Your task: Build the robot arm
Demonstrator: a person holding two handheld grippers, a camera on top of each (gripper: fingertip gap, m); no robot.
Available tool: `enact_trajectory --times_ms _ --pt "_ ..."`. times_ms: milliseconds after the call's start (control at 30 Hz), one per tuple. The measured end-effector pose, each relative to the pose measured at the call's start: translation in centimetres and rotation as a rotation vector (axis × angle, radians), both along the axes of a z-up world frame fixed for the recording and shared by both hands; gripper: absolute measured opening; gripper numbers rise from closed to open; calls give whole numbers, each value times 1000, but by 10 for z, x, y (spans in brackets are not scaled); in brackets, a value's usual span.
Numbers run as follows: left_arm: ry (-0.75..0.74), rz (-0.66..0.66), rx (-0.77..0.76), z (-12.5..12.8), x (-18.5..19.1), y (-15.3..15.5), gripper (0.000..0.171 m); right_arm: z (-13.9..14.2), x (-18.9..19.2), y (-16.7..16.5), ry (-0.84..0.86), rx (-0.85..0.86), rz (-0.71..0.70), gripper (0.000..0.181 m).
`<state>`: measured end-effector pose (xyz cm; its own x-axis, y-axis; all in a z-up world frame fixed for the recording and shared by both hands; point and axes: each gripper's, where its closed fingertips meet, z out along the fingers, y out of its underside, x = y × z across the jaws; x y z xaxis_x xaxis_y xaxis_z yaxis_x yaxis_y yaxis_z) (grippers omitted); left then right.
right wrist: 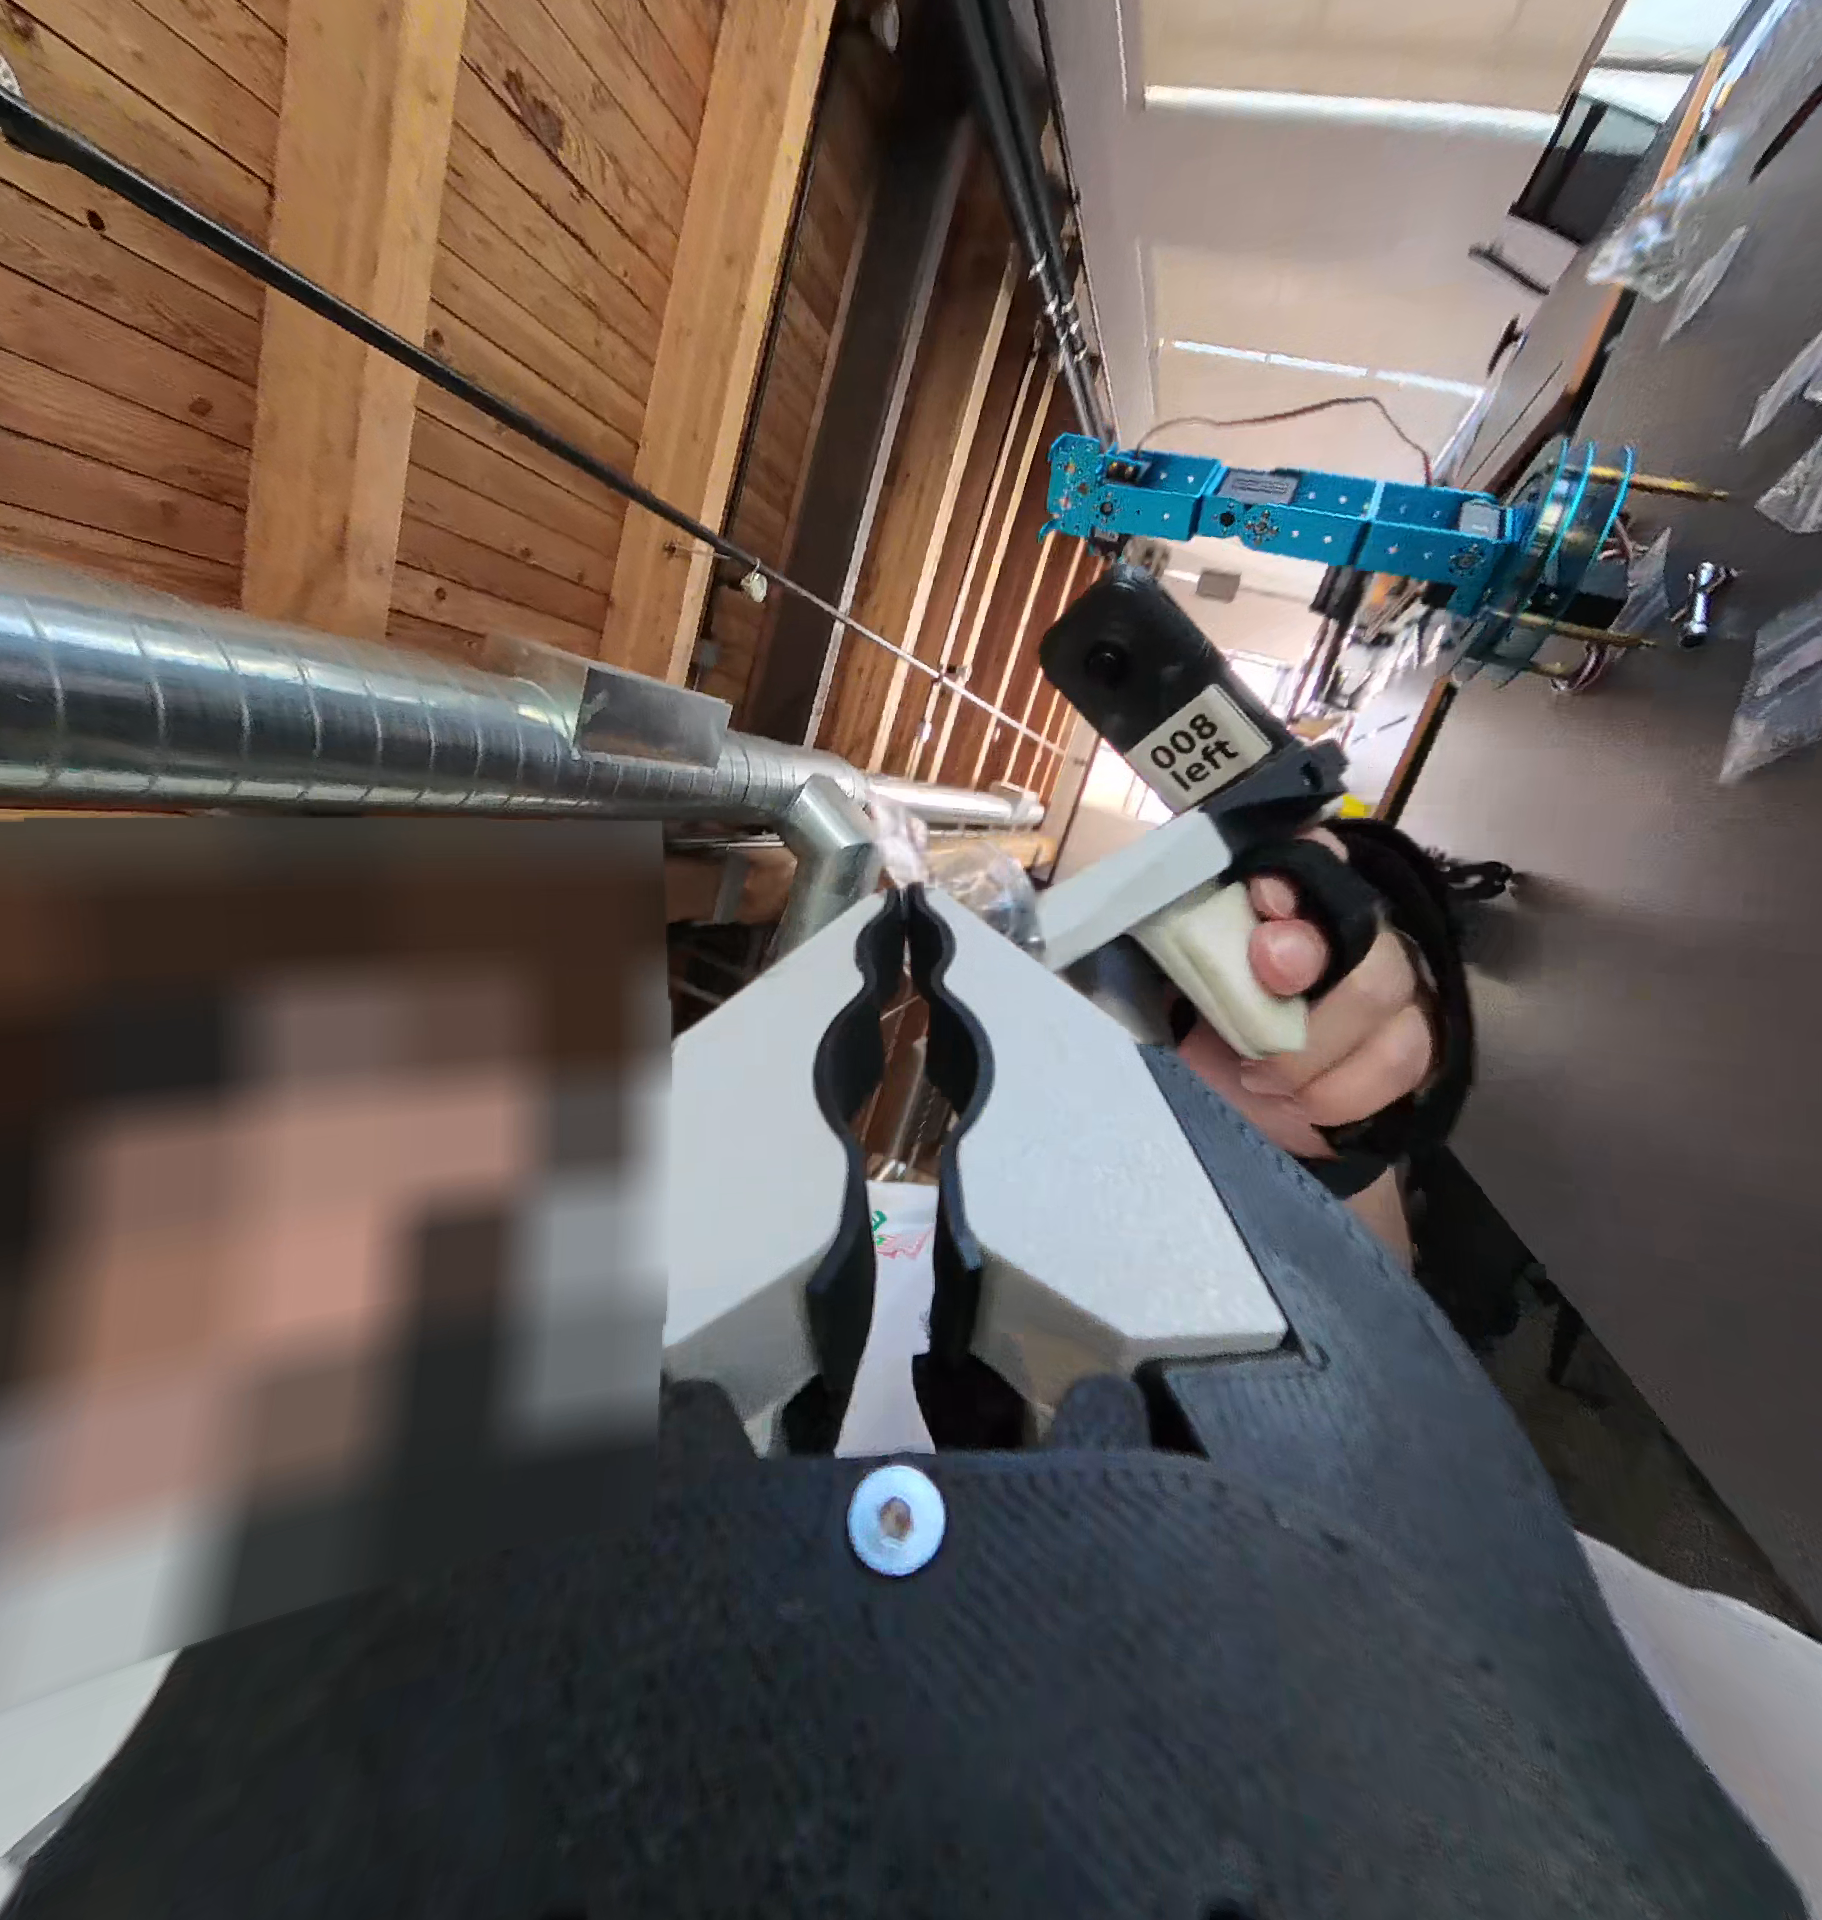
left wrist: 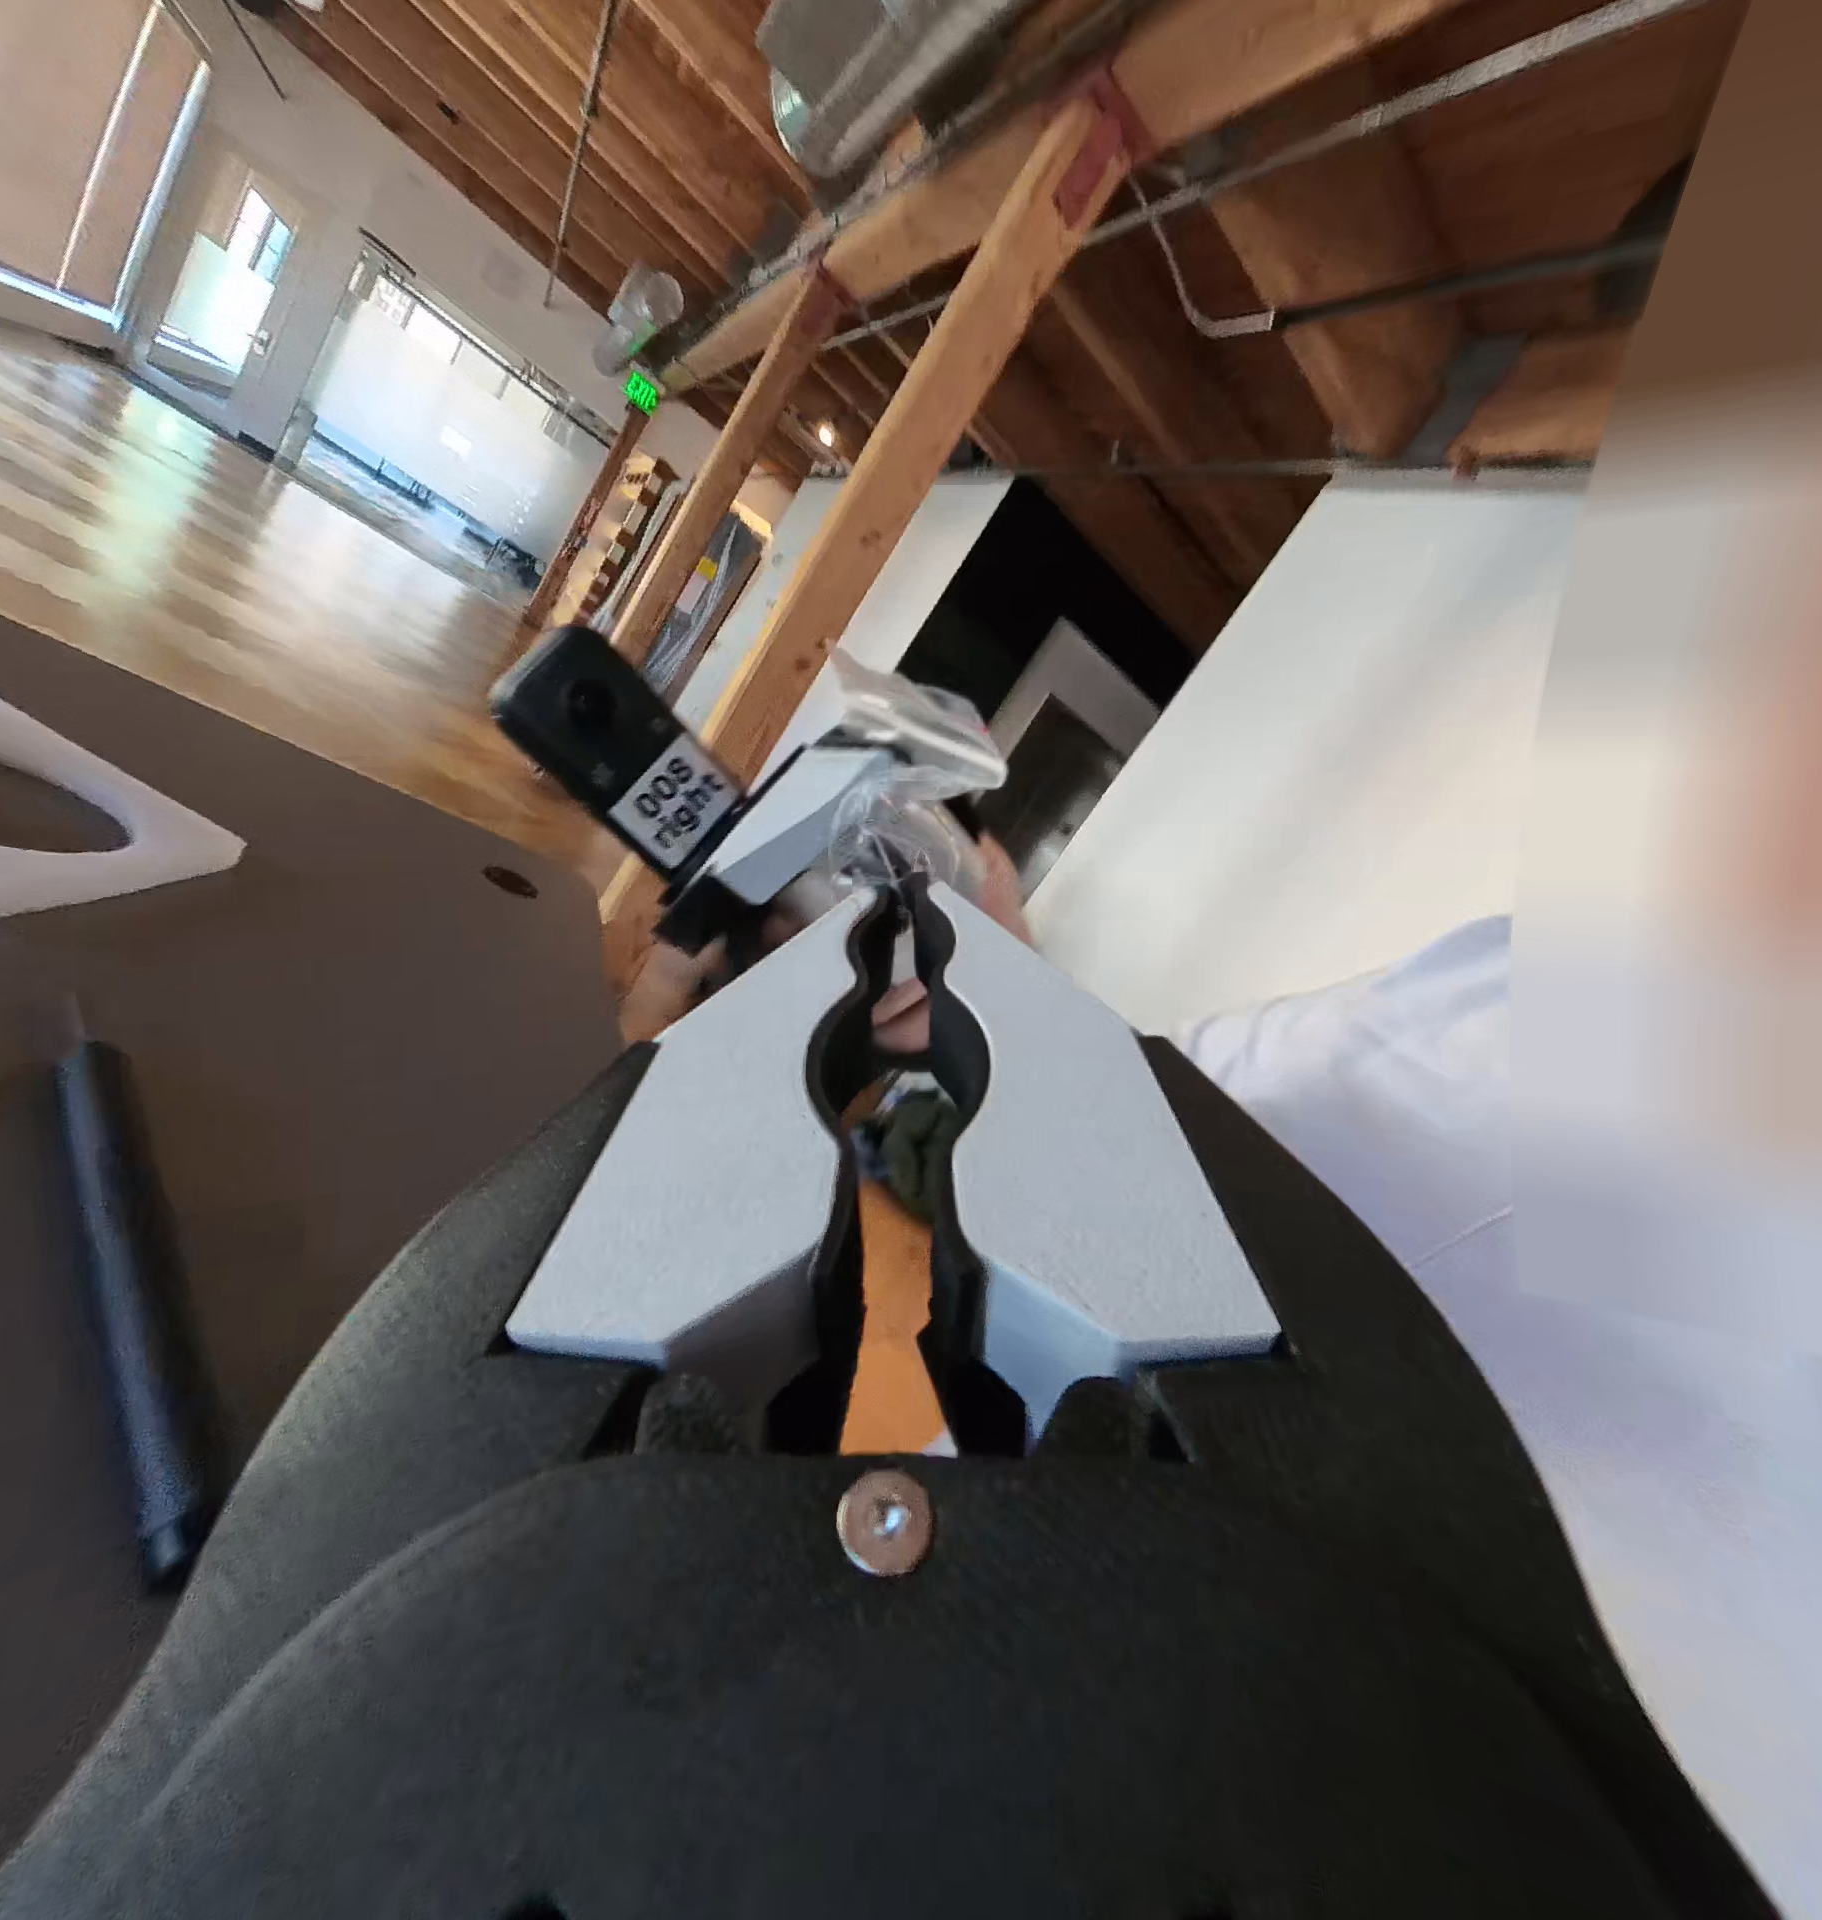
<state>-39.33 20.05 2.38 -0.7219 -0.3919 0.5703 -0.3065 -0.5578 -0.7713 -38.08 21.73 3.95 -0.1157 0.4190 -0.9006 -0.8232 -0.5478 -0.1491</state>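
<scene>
the clear plastic bag [left wrist: 902, 790] pinched between both grippers' tips is crumpled and blurred, its contents unreadable.

Clear crinkled plastic bag [left wrist: 912, 727], raised in air, pinched at fingers of both grippers.

Grey, black-lined fingers [left wrist: 1042, 1122], clear plastic bag [left wrist: 917, 727], blue robot arm [right wrist: 1291, 514], brown table [left wrist: 315, 1039].

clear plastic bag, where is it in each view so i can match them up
Left wrist view: clear plastic bag just above centre, pinched at the left tool tip.
Right wrist view: only a crumpled bit at the right tool tip, centre.
Shared landmark: the silver duct under the wooden ceiling.
</scene>
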Motion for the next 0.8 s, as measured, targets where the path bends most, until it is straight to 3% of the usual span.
enact_trajectory --times_ms 33,367,600,700,800 --pt "20 15 -48 2 7 -1 1 -4 10 -2 4 -6 19 0" --pt "190 268 -132 -17 70 -49 1 -32 84 -40 -28 -43 233 0" --pt "218 331 -193 -27 96 -77 9 -42 111 -63 -47 -36 312 0" --pt "220 332 -156 -33 103 -84 7 -46 121 -67 -53 -35 329 0" --pt "282 377 -51 -54 112 -85 3 -54 126 -67 -69 -51 347 0"
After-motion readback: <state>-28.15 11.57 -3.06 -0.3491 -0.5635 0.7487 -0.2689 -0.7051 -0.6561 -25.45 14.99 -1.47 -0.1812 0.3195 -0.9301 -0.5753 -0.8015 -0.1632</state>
